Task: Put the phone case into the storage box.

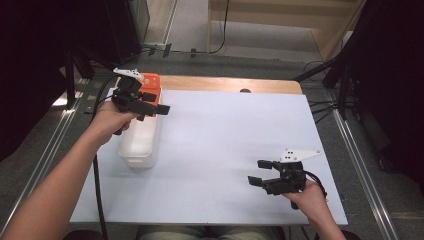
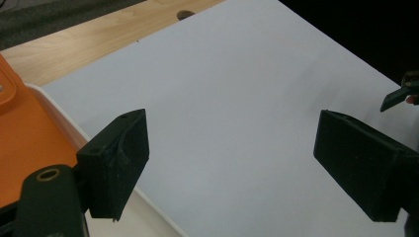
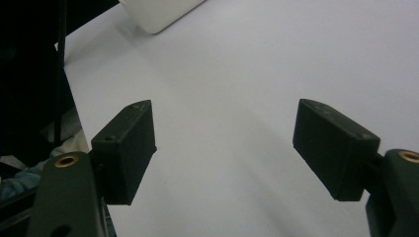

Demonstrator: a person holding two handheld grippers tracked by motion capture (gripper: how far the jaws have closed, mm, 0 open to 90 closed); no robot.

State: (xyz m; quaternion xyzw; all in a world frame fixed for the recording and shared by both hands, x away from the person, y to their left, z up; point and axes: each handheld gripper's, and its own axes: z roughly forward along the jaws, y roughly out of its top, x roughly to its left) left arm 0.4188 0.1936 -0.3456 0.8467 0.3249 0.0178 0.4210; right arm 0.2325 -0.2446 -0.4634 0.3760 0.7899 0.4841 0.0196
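A white plastic box [image 1: 140,145] stands at the left of the white table sheet [image 1: 225,140], with an orange piece [image 1: 151,80] at its far end. My left gripper [image 1: 159,102] hovers open over the box's far half, jaws pointing right and holding nothing. In the left gripper view the left gripper [image 2: 237,163] has the orange piece [image 2: 24,143] and the box's white rim [image 2: 64,118] beside its left jaw. My right gripper [image 1: 257,172] is open near the front right, jaws pointing left over bare sheet. In the right gripper view the right gripper [image 3: 232,153] is empty, and the box's corner [image 3: 158,12] lies far off.
A strip of wooden tabletop [image 1: 225,83] runs along the sheet's far edge. Black cables trail from both grippers. Dark stands and frame legs flank the table on both sides. The right gripper's tip [image 2: 400,94] shows at the edge of the left gripper view.
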